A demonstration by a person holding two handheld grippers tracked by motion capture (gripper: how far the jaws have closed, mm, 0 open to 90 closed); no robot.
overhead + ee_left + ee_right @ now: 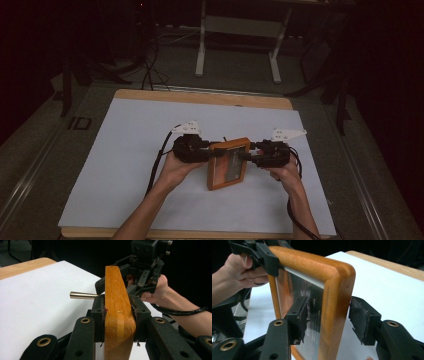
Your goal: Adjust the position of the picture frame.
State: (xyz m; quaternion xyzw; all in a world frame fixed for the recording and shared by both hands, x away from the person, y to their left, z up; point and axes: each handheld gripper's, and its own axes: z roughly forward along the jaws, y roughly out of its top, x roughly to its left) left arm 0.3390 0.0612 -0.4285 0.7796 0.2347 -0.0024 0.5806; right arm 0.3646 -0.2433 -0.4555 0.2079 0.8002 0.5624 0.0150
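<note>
While I hold the wooden picture frame point(228, 163) at mid-picture in the high view, above the table point(125, 150), both grippers share its weight so it stays level. My left gripper point(117, 312) has its jaws clamped tight on the frame's edge (a brass peg point(82, 295) juts out left of centre). My right gripper point(325, 322) straddles the opposite edge, jaws part open; the right-hand pad point(362, 320) stands clear of the wood.
</note>
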